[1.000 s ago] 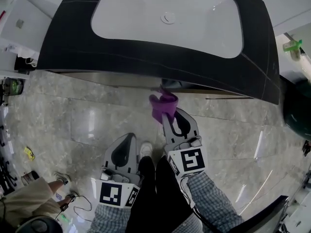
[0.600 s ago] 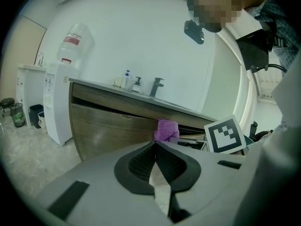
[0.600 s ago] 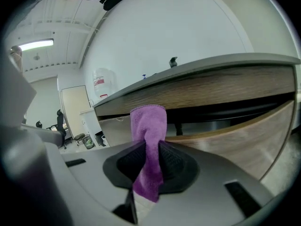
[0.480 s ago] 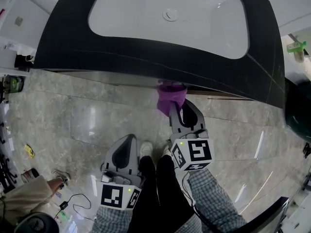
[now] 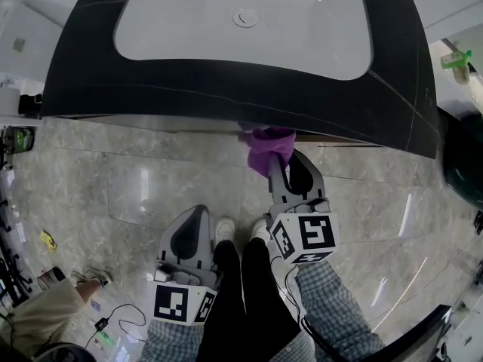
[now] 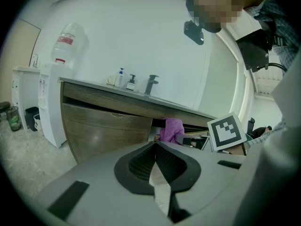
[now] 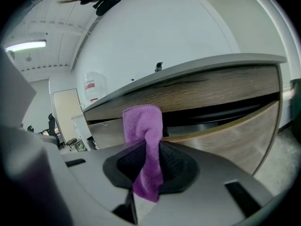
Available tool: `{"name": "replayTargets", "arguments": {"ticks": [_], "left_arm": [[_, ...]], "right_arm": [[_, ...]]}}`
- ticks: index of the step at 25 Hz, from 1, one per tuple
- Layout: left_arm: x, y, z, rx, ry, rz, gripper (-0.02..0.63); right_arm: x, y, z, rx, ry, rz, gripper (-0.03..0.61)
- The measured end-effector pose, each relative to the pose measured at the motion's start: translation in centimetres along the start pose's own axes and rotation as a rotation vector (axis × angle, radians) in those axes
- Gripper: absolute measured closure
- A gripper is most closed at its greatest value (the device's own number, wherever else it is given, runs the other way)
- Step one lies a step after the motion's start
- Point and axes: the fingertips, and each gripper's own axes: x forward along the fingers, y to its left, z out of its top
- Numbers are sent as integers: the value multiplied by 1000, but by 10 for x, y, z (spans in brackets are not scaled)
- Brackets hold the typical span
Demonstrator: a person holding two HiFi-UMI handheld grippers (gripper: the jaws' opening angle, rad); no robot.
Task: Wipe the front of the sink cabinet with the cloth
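My right gripper (image 5: 278, 159) is shut on a purple cloth (image 5: 269, 145), which reaches the front edge under the black countertop (image 5: 226, 89). In the right gripper view the cloth (image 7: 146, 140) stands up from between the jaws, close before the wooden cabinet front (image 7: 211, 91) and its dark gap. My left gripper (image 5: 195, 221) hangs lower over the floor, shut and holding nothing. The left gripper view shows its closed jaws with the wooden drawer front (image 6: 103, 131) beyond, and the cloth (image 6: 171, 130) at the cabinet.
A white basin (image 5: 241, 25) sits in the countertop. The floor is glossy marble tile (image 5: 113, 187). My shoes (image 5: 226, 231) stand between the grippers. A dark bin (image 5: 464, 164) stands at the right, and a person's sleeve (image 5: 30, 319) and cables lie bottom left.
My right gripper has carried the cloth forward and slightly right, up to the cabinet front under the countertop edge. The left gripper has stayed low and shut.
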Motion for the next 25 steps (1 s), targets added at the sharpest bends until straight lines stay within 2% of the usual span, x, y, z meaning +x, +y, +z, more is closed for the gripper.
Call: {"name": "replayTargets", "arguments": {"ticks": [11, 25], "left_arm": [[27, -35, -1, 29, 19, -65, 603], [51, -74, -5, 62, 45, -124, 603]], "right_arm": [[-24, -63, 9, -2, -22, -87, 502], [-48, -122, 16, -39, -30, -143, 502]]}}
